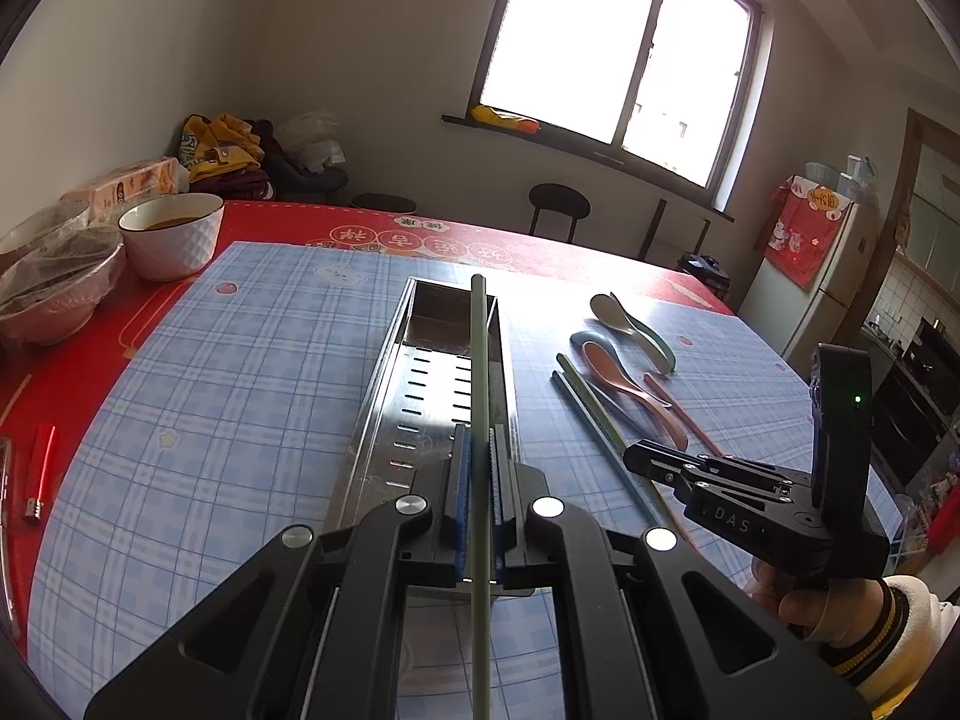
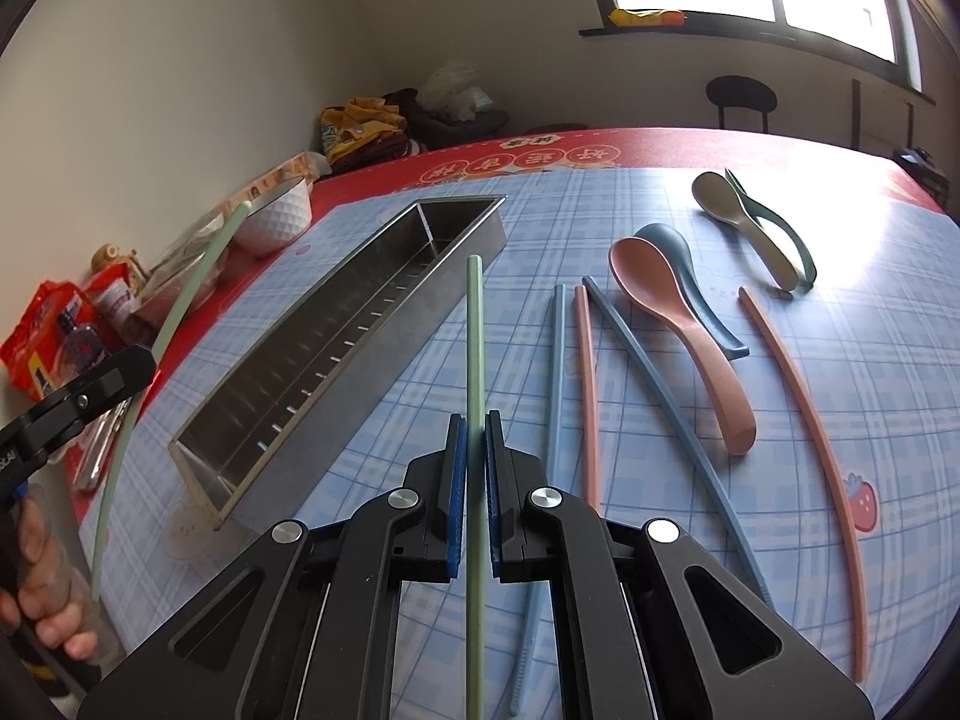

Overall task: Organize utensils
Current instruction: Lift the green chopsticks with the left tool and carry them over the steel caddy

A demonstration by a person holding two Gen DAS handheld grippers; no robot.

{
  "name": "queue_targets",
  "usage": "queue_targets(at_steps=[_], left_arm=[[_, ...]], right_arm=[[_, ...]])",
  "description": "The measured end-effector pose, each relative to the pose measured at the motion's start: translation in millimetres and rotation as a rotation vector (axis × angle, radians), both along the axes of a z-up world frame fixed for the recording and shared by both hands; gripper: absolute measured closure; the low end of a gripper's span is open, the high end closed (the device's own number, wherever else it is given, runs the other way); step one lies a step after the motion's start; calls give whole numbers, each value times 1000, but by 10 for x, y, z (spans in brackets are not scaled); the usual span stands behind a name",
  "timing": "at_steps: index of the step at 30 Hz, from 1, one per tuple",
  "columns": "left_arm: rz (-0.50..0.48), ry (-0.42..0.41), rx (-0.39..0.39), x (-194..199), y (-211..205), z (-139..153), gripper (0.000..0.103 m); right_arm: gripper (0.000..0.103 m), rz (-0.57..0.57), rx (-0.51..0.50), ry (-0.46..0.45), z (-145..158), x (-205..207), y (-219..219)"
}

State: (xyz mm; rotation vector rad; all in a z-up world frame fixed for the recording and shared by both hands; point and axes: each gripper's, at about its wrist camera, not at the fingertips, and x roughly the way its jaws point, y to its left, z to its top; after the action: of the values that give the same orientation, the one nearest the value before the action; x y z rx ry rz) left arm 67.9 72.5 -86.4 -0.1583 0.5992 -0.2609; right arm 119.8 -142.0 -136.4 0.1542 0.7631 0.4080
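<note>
With each gripper, left gripper [image 1: 478,450] and right gripper [image 2: 475,450], pinching 1 green chopstick [image 1: 478,360] above the table [image 2: 870,360], the steel tray [image 2: 336,324] looks empty, while 4 chopsticks and 4 spoons [image 2: 678,324] remain toward the right edge.

Red-clothed table [image 2: 690,144] under blue plaid mat [image 2: 810,360], with steel tray [image 2: 360,324], spoons [image 2: 684,324], chopsticks [image 2: 588,384], bowls [image 1: 171,234].

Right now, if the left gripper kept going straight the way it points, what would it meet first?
Probably the metal utensil tray. The left gripper, shut on a green chopstick, points down along the tray, so the chopstick's tip would likely meet it first; depth is unclear.
</note>
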Motion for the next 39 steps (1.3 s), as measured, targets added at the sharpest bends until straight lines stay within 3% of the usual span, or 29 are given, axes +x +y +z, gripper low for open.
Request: queue_targets(at_steps=[13,22,31,39], left_arm=[[-32,19,-34,138,208,91,97],[-72,36,-23,308,206,133,97],[-88,105,-38,546,154,48,97],[-110,206,-39,1070,24,0,97]], right_arm=[[97,-42,40,-59,150,-54,-43],[97,-94,87,-33,56,-27,-178],[97,-108,120,-45,8,-31,-229],[97,-103,167,-35,-19,-8,-287]])
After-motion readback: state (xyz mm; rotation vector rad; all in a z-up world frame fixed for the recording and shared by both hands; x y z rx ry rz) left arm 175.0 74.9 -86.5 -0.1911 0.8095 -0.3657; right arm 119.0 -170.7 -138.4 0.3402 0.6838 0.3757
